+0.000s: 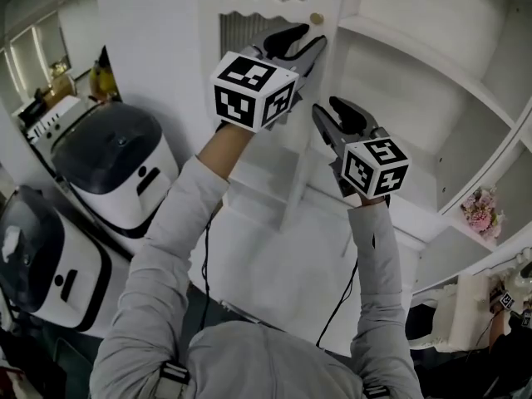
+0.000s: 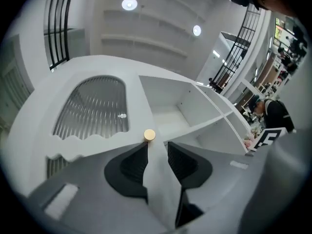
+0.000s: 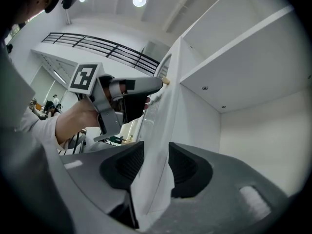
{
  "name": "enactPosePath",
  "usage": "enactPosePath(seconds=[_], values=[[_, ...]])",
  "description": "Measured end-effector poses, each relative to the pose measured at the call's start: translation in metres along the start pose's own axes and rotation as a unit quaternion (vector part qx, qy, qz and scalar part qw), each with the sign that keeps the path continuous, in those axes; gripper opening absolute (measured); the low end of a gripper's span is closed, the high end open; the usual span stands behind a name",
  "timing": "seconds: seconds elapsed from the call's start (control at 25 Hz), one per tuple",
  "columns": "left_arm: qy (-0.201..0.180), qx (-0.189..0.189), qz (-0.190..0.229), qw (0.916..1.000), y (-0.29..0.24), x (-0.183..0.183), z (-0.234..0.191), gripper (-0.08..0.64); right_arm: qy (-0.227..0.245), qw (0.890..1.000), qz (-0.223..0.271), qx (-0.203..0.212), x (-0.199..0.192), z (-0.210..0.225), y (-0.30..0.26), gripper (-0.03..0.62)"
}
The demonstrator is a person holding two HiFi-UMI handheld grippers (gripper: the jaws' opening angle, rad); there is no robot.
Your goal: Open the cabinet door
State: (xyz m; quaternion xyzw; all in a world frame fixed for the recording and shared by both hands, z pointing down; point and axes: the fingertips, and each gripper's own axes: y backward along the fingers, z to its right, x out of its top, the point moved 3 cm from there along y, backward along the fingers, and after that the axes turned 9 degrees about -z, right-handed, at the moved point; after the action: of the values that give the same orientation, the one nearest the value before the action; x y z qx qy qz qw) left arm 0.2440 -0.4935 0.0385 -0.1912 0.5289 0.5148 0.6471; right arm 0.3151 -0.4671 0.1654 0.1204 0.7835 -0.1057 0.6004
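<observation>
The white cabinet door [image 1: 301, 173] with a ribbed panel [image 2: 95, 108] stands swung out from the cabinet, edge-on to me. Its small brass knob [image 1: 316, 18] sits near the top edge. My left gripper [image 1: 304, 41] is just below the knob [image 2: 149, 135], open, with the door's edge between its fingers. My right gripper [image 1: 331, 110] is lower on the same edge, also open and straddling the door [image 3: 163, 126]. In the right gripper view the left gripper [image 3: 146, 89] shows above, by the knob [image 3: 166, 81]. Neither gripper's pads visibly press on the door.
Open white shelves [image 1: 416, 65] fill the cabinet to the right. Pink flowers [image 1: 480, 210] sit on a lower shelf. Two white and black appliances [image 1: 116, 165] [image 1: 41, 256] stand at the left. A person [image 2: 270, 113] is off to the right.
</observation>
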Motion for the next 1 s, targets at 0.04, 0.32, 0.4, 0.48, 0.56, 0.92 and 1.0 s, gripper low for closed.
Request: enactPosePath(seconds=[0.04,0.32,0.4,0.48,0.56,0.92,1.0], values=[[0.004,-0.001,0.003,1.0000,-0.004,0.003,0.000,0.146,0.006,1.000,0.001,-0.007,0.003,0.001,-0.001,0.147],[-0.023,0.029,0.016,0.9992,-0.014,0.008,-0.008,0.144,0.023,0.999,-0.004,-0.031,0.012,0.003,-0.006,0.138],[-0.035,0.031,0.019,0.9987,-0.016,0.011,-0.009,0.144,0.022,0.999,-0.007,-0.033,0.010,0.003,-0.008,0.138],[-0.046,0.032,0.017,0.9983,-0.019,0.014,-0.009,0.116,0.019,0.999,-0.007,-0.032,0.008,0.003,-0.008,0.138],[-0.056,0.036,0.016,0.9977,-0.021,0.016,-0.009,0.106,0.017,0.999,-0.006,-0.032,0.009,0.003,-0.009,0.138],[-0.054,0.018,0.030,0.9980,-0.014,0.019,-0.009,0.095,0.015,0.999,-0.010,-0.027,0.007,0.001,-0.017,0.123],[-0.054,0.016,0.032,0.9979,-0.011,0.020,-0.009,0.095,0.009,1.000,-0.004,-0.028,0.009,0.003,-0.017,0.099]])
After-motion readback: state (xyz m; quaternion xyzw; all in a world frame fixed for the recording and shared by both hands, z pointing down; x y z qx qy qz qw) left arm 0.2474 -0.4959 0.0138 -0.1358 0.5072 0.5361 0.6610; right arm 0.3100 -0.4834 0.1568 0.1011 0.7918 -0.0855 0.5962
